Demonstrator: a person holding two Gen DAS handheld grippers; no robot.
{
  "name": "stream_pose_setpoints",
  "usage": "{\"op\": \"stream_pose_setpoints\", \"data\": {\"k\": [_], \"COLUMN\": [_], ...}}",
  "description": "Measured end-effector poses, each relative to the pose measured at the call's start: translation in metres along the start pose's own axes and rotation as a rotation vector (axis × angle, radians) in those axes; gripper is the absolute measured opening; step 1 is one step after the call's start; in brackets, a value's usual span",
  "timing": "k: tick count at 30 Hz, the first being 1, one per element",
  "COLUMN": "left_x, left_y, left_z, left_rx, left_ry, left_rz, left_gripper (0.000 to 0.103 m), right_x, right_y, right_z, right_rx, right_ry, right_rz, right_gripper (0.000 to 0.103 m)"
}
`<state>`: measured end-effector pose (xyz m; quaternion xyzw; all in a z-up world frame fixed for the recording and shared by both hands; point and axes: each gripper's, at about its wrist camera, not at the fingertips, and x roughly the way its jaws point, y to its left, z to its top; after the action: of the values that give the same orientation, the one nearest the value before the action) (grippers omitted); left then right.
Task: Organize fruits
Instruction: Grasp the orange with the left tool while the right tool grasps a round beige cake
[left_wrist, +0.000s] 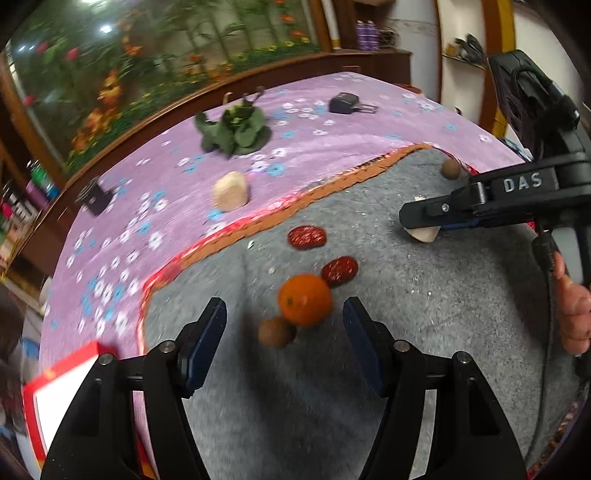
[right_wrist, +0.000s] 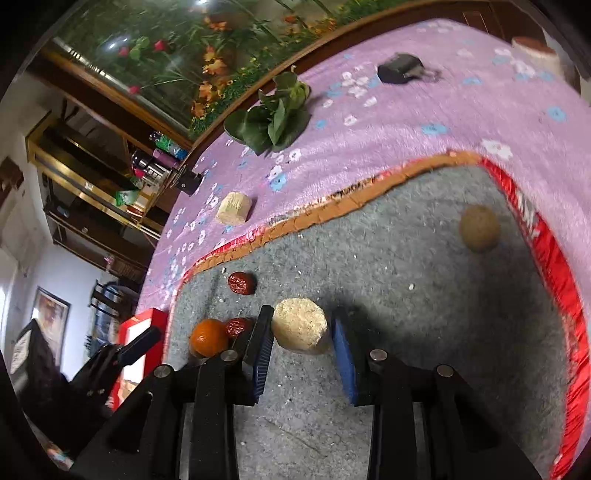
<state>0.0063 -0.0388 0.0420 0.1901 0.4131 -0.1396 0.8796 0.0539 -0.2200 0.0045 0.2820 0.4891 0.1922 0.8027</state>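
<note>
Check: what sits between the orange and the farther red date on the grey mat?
The nearer red date lies between them, touching or almost touching the orange; bare grey mat separates it from the farther red date. The left wrist view shows this best.

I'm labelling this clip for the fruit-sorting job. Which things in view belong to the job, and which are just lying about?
Part of the job:
- orange
- two red dates
- two brown round fruits
- pale cylinder piece between the right gripper pads
- grey mat

Lying about:
- leafy greens
- black clips
- second pale piece on the purple cloth
</note>
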Motion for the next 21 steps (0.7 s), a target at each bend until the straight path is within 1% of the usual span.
{"op": "stream_pose_setpoints", "data": {"k": [3, 6, 8, 10, 11, 12, 13, 16, 18, 21], "left_x": [0.009, 0.019, 0.024, 0.030, 0.032, 0.031, 0.031, 0.030, 0.025, 0.005], "left_y": [-0.001, -0.005, -0.005, -0.005, -0.005, -0.003, -0.001, 0.001, 0.002, 0.005], "left_z": [0.005, 0.008, 0.007, 0.005, 0.004, 0.003, 0.003, 0.002, 0.002, 0.000], "left_rx": [0.034, 0.061, 0.067, 0.057, 0.050, 0.032, 0.015, -0.015, -0.031, -0.063], "left_ry": [0.017, 0.035, 0.047, 0.071, 0.075, 0.065, 0.065, 0.059, 0.039, -0.018], "left_rz": [-0.030, -0.041, -0.064, -0.089, -0.104, -0.124, -0.137, -0.127, -0.106, -0.081], "left_gripper": [0.064, 0.064, 0.058, 0.041, 0.038, 0.032, 0.032, 0.032, 0.032, 0.032], "right_x": [-0.001, -0.004, -0.007, -0.007, -0.007, -0.007, -0.007, -0.010, -0.014, -0.020], "right_y": [-0.010, -0.013, -0.014, -0.015, -0.015, -0.016, -0.015, -0.013, -0.008, 0.003], "right_z": [0.003, 0.004, 0.004, 0.005, 0.005, 0.004, 0.004, 0.004, 0.003, 0.002], "right_rx": [0.049, 0.074, 0.081, 0.088, 0.089, 0.090, 0.087, 0.074, 0.044, -0.016], "right_ry": [0.008, -0.002, -0.010, -0.008, -0.008, -0.008, -0.009, -0.021, -0.046, -0.095], "right_rz": [0.025, 0.041, 0.049, 0.054, 0.054, 0.053, 0.053, 0.060, 0.056, 0.055], "right_gripper": [0.033, 0.033, 0.033, 0.032, 0.032, 0.032, 0.032, 0.032, 0.032, 0.032]}}
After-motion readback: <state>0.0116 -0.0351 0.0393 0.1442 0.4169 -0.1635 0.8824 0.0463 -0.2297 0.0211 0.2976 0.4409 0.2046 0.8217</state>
